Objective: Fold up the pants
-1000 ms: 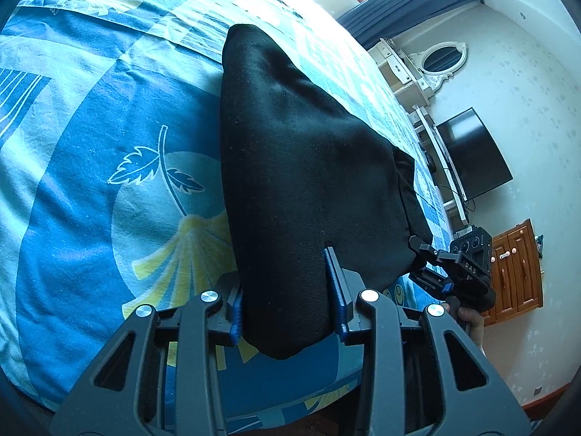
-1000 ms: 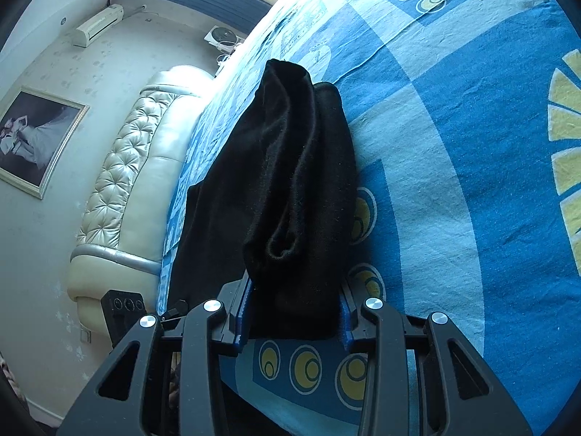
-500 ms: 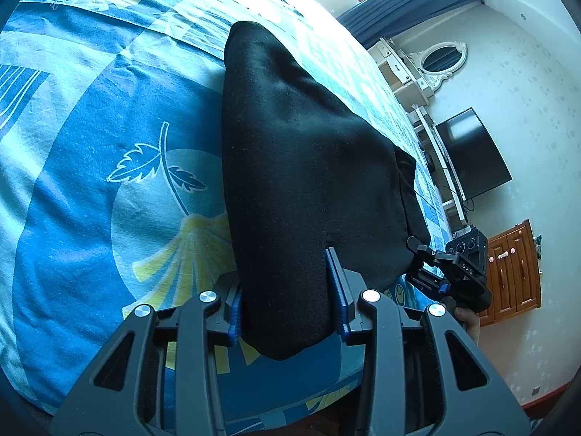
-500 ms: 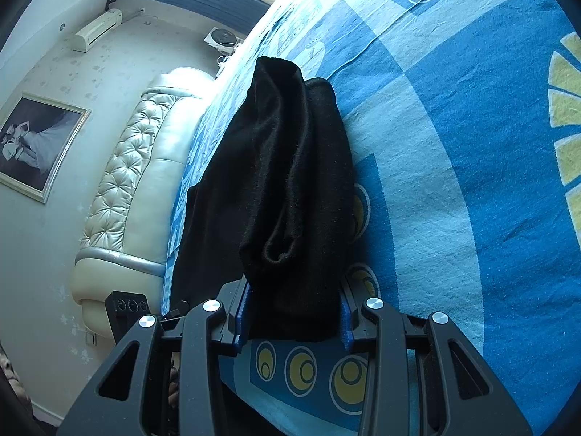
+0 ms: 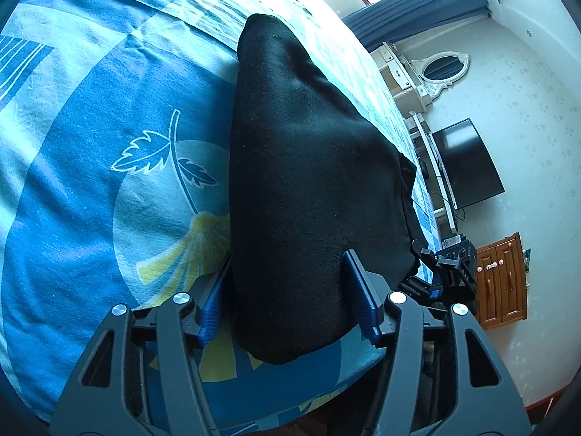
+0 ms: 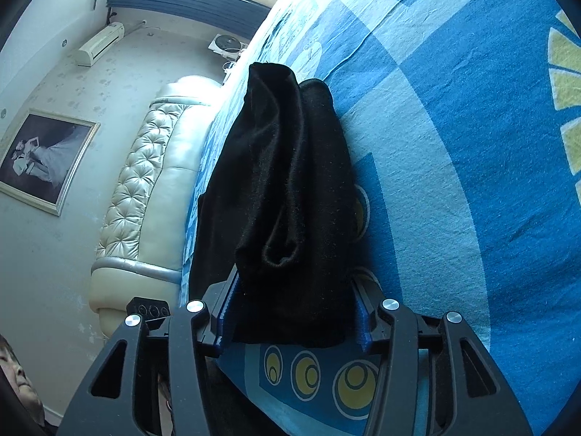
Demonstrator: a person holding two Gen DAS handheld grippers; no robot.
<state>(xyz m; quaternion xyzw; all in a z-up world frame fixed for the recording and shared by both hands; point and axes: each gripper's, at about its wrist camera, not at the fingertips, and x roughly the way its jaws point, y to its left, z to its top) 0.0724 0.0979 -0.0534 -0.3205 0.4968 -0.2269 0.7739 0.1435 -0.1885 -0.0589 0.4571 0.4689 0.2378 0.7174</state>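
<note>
The black pants (image 5: 308, 167) lie on the blue patterned bedspread (image 5: 109, 138) and stretch away from me. My left gripper (image 5: 287, 290) has its blue-padded jaws either side of the near edge of the pants and grips it. My right gripper (image 6: 294, 309) grips the other near corner of the pants (image 6: 287, 189), where the cloth bunches in folds. In the left wrist view the right gripper (image 5: 446, 269) shows at the pants' right edge. The cloth hangs over both sets of jaws.
The bed's near edge runs just under both grippers. A padded cream headboard (image 6: 145, 181) is to the left in the right wrist view. A dressing table (image 5: 403, 76), a television (image 5: 468, 163) and a wooden cabinet (image 5: 501, 279) stand along the wall beyond the bed.
Both grippers keep their hold on the pants and have shifted slightly forward over the bed; the cloth's far end has slid a little farther away.
</note>
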